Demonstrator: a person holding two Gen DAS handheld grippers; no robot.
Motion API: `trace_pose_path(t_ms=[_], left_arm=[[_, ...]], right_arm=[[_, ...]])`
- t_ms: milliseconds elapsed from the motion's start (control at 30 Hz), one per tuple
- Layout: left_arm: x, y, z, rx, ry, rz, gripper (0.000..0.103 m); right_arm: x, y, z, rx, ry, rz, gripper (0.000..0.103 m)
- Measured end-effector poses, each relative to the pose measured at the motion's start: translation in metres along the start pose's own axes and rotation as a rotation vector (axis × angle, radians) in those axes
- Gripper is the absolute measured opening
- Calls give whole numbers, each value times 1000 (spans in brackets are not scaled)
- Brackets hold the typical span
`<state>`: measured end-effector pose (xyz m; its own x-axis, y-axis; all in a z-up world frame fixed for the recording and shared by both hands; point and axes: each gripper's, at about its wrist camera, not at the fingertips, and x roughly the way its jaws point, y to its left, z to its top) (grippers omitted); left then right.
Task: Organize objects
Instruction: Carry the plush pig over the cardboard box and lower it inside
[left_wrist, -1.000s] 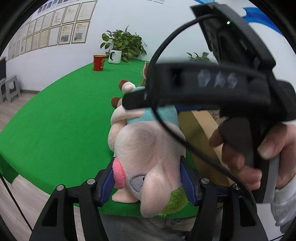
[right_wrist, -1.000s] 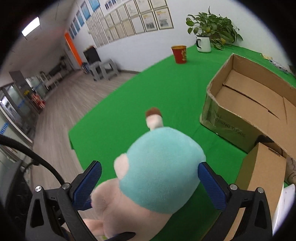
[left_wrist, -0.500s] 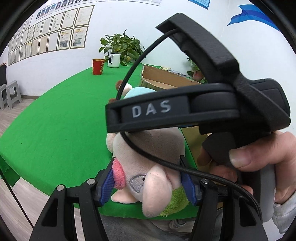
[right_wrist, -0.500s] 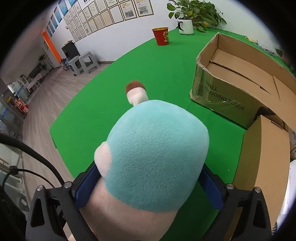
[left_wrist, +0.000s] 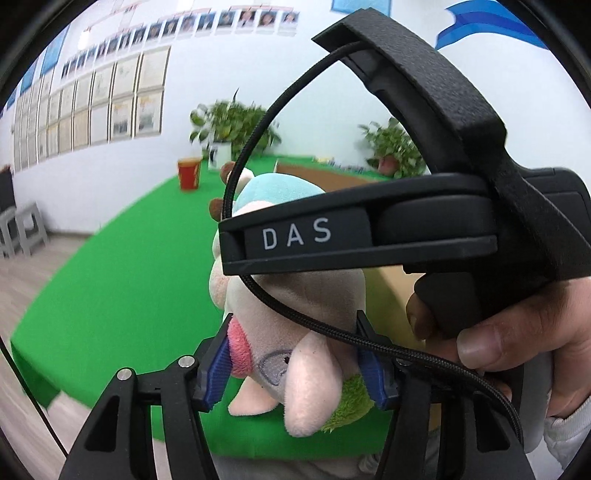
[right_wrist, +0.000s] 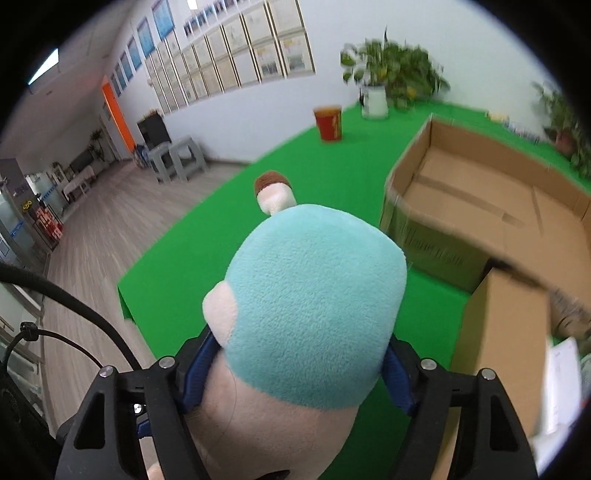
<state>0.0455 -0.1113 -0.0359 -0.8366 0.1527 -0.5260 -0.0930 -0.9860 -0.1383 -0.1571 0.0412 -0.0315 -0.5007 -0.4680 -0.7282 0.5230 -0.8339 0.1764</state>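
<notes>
A pink plush toy (left_wrist: 291, 317) with a teal body (right_wrist: 314, 321) hangs in the air above the green table (left_wrist: 110, 280). My left gripper (left_wrist: 295, 365) is shut on its head end, blue pads pressing both sides. My right gripper (right_wrist: 295, 373) is shut on its teal and pink body from above. The right gripper's black body (left_wrist: 406, 225) and the hand holding it cross the left wrist view and hide much of the toy. An open cardboard box (right_wrist: 498, 206) stands on the table to the right of the toy.
A smaller cardboard box (right_wrist: 506, 343) stands at the near right. A red cup (right_wrist: 328, 122) and a white mug with a plant (right_wrist: 375, 99) stand at the table's far edge. The table's near edge (right_wrist: 125, 306) drops to a wooden floor.
My right gripper has come down over the toy and closed from wide open onto its body. My left gripper has kept its hold. Both views tilted upward a little.
</notes>
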Motion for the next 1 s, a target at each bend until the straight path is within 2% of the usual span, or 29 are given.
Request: trace_pose_path(t_ms=[200,333,467,633,700,767,900,1000], left_arm=[[3,-23,57,100,-125,-16,56],[13,-42,108,166,-200,-35,56],[36,-54,153,200,-221,-61,56],[100,-63,201,212,-181,-73,56],[160,-79,240,204,-146,-75,56],[197,-90,262,186,-104,-71,56],[257,-99,281,162,-27,-63,56],[300,-103,279,143,54,-55,56]], right_arm=[[-51,-19,42,-6,-173,-41,75],[-82,-41,78,1,-267,-62,75],[-95,-72,114,23,-312,-73,75],[-84,-107,141,45,-292,-75,75],[-72,-119,146,57,-262,-69,75],[-58,-133,150,74,-224,-58,75],[-23,-153,154,94,-160,-29,75],[10,-174,153,119,-96,6,75]])
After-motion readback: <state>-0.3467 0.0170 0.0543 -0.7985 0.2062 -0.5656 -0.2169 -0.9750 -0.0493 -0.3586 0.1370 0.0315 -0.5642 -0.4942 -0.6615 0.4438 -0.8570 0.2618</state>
